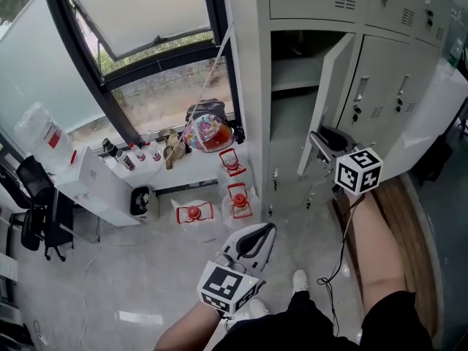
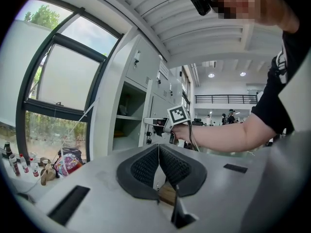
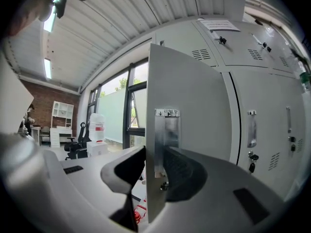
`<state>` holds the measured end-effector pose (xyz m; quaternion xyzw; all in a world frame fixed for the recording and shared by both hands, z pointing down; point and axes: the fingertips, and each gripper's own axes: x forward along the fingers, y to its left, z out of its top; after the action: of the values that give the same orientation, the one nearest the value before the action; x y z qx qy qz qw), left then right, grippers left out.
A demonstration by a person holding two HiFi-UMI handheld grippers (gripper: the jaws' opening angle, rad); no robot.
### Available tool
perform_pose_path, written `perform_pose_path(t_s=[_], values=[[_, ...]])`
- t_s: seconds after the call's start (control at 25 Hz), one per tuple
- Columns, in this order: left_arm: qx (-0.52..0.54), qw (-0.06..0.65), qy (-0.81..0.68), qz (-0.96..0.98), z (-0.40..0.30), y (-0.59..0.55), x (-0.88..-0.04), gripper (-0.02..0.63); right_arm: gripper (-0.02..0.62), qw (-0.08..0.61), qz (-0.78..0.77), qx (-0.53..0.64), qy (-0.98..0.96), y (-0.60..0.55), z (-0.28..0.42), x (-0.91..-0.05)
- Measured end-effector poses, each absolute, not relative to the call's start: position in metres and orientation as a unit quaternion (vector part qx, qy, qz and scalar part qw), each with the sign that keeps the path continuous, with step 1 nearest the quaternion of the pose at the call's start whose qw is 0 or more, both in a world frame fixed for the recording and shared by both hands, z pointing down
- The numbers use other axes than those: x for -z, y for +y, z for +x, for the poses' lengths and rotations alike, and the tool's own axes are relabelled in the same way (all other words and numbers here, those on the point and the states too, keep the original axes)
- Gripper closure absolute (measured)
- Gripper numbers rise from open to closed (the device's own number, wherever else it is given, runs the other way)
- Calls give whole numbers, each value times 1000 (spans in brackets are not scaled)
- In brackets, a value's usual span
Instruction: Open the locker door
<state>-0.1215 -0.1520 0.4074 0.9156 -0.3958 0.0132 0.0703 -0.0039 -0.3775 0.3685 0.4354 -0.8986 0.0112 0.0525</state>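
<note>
The grey locker door (image 1: 329, 101) stands swung out from the locker bank (image 1: 248, 86), and the open compartment with its shelf (image 1: 296, 72) shows behind it. My right gripper (image 1: 322, 141) is at the door's free edge. In the right gripper view the door (image 3: 189, 91) runs edge-on between the jaws of that gripper (image 3: 154, 164). Its metal handle plate (image 3: 166, 130) lies against the right pad, and the left pad touches the door's other side. My left gripper (image 1: 265, 232) hangs low over the floor, away from the locker, shut (image 2: 159, 148) with nothing in it.
Closed locker doors (image 1: 387, 86) with handles and keys stand right of the open one. Red-topped containers (image 1: 238, 196) and white bags (image 1: 196, 214) sit on the floor below the window ledge (image 1: 190, 163). A white box (image 1: 99, 189) and office chair (image 1: 40, 210) stand at left.
</note>
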Motion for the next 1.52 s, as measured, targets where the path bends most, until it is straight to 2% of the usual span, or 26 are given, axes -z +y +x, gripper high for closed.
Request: perform_pose_path(t_s=[0.88,1.24,1.52], values=[[-1,77,-402,913,18,-178,-396,589,407,50,333,-9,-942,-335,89,-365],[8,75,-416,906,49,-184,-391,589,402,50,346,-2,-937,-330,122,-366],[18,69,-425,902,71,-185,-387,589,418,76,381,24,-921,-326,145,-363]])
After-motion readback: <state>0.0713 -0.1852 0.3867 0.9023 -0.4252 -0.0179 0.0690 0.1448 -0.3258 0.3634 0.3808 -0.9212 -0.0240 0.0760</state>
